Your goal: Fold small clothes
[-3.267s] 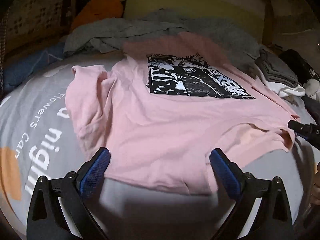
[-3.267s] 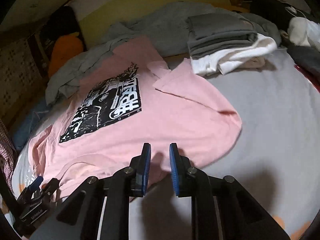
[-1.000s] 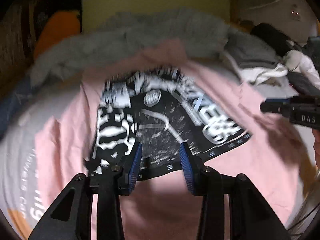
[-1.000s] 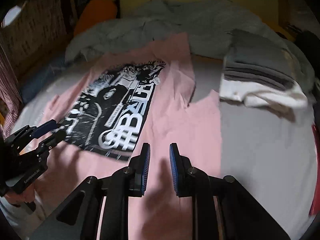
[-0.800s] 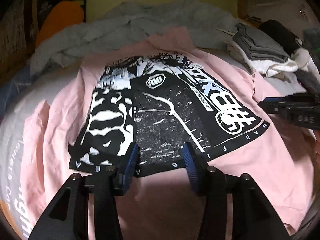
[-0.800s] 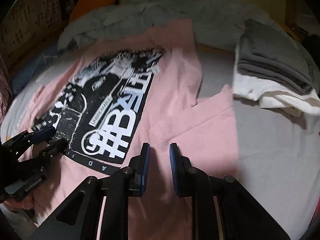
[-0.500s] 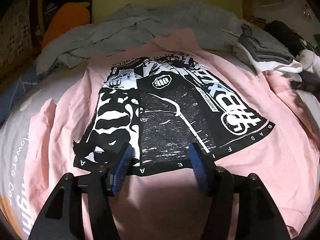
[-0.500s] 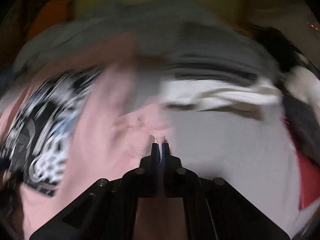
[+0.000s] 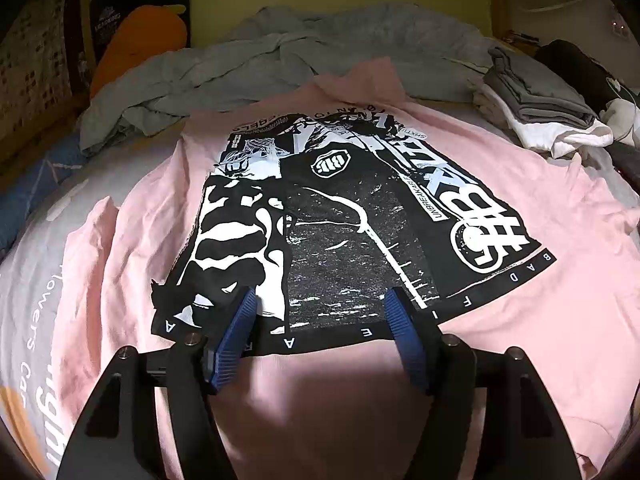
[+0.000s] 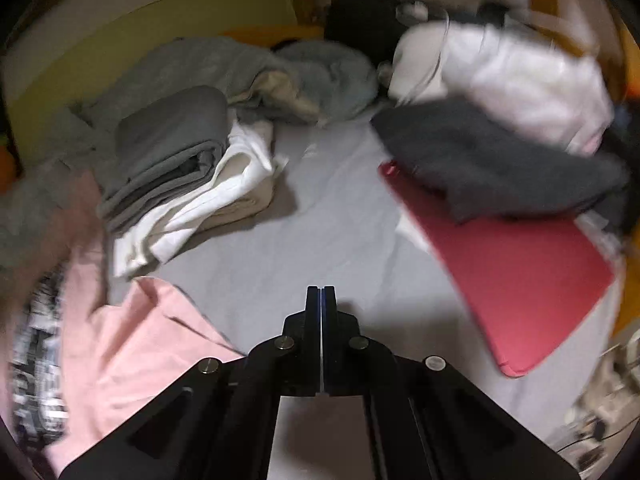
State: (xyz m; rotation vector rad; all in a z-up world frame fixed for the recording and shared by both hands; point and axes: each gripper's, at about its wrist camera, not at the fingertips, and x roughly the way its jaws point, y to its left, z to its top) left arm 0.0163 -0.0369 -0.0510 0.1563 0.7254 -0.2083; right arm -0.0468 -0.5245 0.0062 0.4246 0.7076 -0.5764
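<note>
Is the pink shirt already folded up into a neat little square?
No, the pink shirt lies spread flat on the bed, print side up, with its big black-and-white picture fully showing.

Dim indoor light; both fisheye views darken and bend at the rims. The left view is sharp, the right view motion-blurred, especially leftward.

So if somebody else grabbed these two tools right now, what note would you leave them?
Left gripper: fingers apart and just been opening, nothing between them, over the print on the pink T-shirt.
Right gripper: fingers just closed together, holding nothing, above the bare grey sheet beside the shirt's sleeve.
Done: shirt spread flat, print up; a folded pile sits further back.
Left: every fold on the pink shirt.
</note>
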